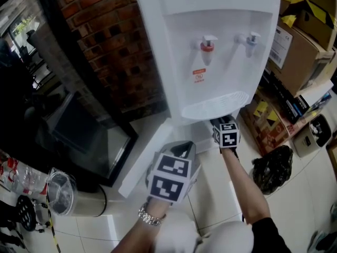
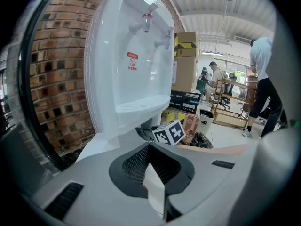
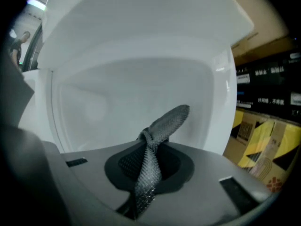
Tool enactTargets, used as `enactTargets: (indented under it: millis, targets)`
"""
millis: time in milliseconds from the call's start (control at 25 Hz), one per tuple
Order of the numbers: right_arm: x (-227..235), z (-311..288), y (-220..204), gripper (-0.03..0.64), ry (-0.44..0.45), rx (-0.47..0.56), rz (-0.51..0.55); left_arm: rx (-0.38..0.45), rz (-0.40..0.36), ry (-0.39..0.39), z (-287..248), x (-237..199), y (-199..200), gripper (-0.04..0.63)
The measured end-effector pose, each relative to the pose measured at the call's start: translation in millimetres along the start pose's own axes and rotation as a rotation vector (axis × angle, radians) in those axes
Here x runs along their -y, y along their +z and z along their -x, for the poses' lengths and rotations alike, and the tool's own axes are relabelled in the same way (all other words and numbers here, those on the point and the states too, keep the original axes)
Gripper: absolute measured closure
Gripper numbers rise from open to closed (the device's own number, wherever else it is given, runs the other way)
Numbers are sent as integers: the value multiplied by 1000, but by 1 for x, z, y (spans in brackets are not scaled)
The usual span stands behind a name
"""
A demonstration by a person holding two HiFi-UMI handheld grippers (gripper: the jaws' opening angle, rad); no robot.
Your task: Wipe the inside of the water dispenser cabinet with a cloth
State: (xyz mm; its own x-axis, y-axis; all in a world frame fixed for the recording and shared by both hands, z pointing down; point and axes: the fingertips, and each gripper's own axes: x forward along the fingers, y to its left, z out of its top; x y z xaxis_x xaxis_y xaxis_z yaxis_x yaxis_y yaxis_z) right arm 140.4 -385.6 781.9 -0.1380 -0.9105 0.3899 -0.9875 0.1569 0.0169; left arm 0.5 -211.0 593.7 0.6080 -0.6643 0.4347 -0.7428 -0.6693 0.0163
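Observation:
A white water dispenser [image 1: 210, 15] with a red and a blue tap stands against the brick wall. Its lower cabinet door [image 1: 145, 159] is swung open to the left. My right gripper [image 1: 224, 121] reaches in under the drip tray, its tips hidden in the head view. In the right gripper view that gripper [image 3: 149, 138] is shut on a grey woven cloth [image 3: 164, 121], whose free end sticks up in front of the white cabinet wall [image 3: 131, 88]. My left gripper [image 1: 181, 147] sits at the door's free edge. A thin white edge shows between its closed jaws [image 2: 149, 147].
Cardboard boxes [image 1: 300, 46] are stacked right of the dispenser, with a black plastic bag [image 1: 273, 167] on the tiled floor below them. A dark glass-fronted unit [image 1: 84, 136] and a clear jug [image 1: 60, 191] stand at left. People [image 2: 261, 79] are far off behind.

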Motion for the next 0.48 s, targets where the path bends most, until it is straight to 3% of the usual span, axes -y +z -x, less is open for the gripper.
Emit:
enactTargets:
  millis: [120, 200, 480]
  targets:
    - [4, 13, 30, 588, -47, 98, 11, 2, 0, -6, 0, 2, 0, 592]
    - [4, 13, 28, 588, -59, 86, 25, 4, -1, -7, 1, 2, 1, 592]
    - [17, -9, -72, 588, -50, -191, -13, -1, 9, -4, 3, 0, 0, 592]
